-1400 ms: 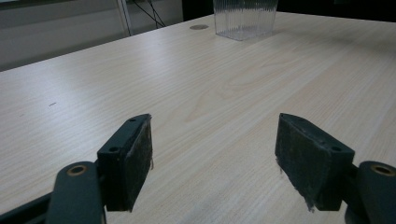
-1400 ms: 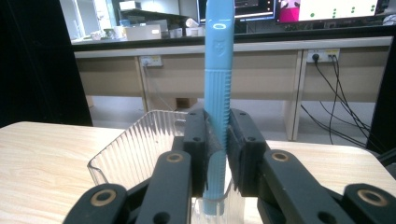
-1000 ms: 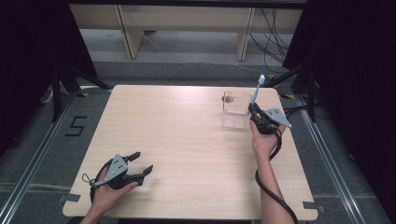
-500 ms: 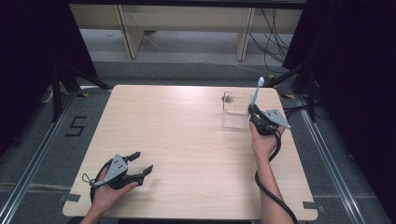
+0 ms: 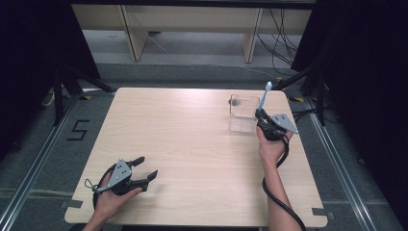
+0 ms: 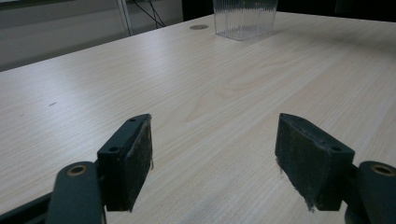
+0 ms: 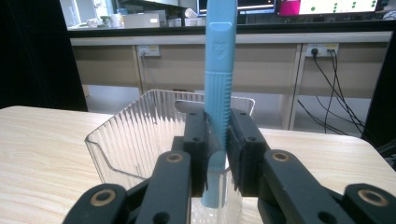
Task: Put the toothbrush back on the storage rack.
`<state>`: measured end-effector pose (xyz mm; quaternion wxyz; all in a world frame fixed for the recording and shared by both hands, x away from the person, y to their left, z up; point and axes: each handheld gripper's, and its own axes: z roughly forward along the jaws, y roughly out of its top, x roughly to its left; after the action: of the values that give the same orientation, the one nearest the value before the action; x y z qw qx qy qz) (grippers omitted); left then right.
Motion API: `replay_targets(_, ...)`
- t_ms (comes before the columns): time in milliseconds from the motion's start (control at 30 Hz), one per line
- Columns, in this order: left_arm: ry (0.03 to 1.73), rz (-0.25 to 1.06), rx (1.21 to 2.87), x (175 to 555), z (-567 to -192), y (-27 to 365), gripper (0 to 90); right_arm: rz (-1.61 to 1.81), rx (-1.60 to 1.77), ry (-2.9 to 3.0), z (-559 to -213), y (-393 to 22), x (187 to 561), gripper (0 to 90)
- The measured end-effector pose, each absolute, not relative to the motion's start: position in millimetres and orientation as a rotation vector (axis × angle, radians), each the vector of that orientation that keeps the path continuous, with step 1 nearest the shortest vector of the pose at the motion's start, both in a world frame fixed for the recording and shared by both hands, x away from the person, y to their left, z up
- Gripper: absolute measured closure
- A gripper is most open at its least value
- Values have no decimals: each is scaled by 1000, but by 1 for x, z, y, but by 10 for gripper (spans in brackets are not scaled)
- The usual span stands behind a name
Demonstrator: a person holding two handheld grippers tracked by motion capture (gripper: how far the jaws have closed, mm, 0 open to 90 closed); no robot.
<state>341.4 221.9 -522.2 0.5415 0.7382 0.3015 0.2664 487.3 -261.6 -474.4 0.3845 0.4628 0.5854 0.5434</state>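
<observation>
A light blue toothbrush (image 5: 263, 99) stands upright in my right gripper (image 5: 261, 117), which is shut on its handle (image 7: 217, 116) at the table's right side. A clear ribbed plastic cup (image 5: 243, 113) stands just to the left of that gripper; in the right gripper view the cup (image 7: 135, 135) lies right behind the jaws. My left gripper (image 5: 144, 169) rests open near the table's front left corner, with nothing between its pads (image 6: 135, 158). Far off in the left gripper view I see the cup (image 6: 245, 17).
The light wooden table (image 5: 192, 159) carries a small round cable hole (image 5: 235, 101) behind the cup. A black cable (image 5: 281, 202) trails from the right gripper down along the forearm. Shelving legs and loose cables lie on the floor beyond the table.
</observation>
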Motion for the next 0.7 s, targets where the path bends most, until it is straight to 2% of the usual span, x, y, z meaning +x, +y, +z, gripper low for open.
replay_targets(700, 716, 630, 1758, 342, -522, 222, 272, 1372, 1187, 1499, -478, -263, 487, 782)
